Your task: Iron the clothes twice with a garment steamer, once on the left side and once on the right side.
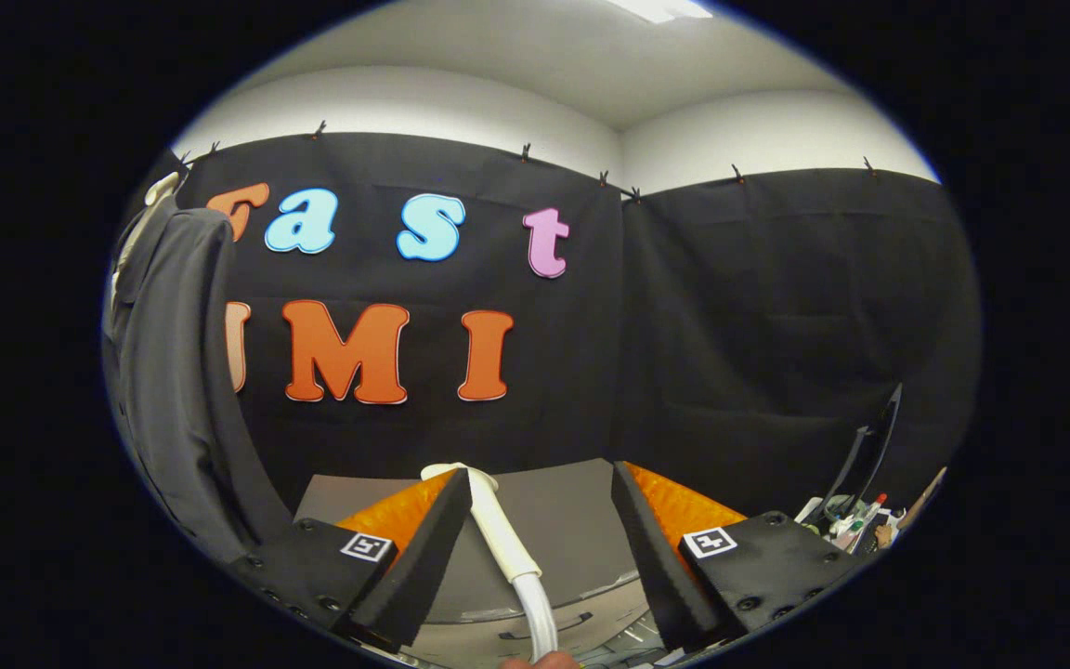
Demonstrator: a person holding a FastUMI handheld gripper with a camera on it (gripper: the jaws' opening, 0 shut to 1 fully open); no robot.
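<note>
Two fingers of the gripper (pixel 535 534) stand wide apart in our gripper view, jaws open and pressing on nothing. Between them, nearer the left finger, we see the white garment steamer handle (pixel 498 530) with its hose (pixel 540 623) trailing down toward a fingertip of a person's hand (pixel 542 661). We cannot tell whether the left finger touches the handle. Beyond the fingers lies a grey table (pixel 554 506). Well off to the left, a dark grey garment (pixel 177 372) hangs upright against the booth's black wall. To the right we make out a cluttered pile of small items (pixel 855 520).
</note>
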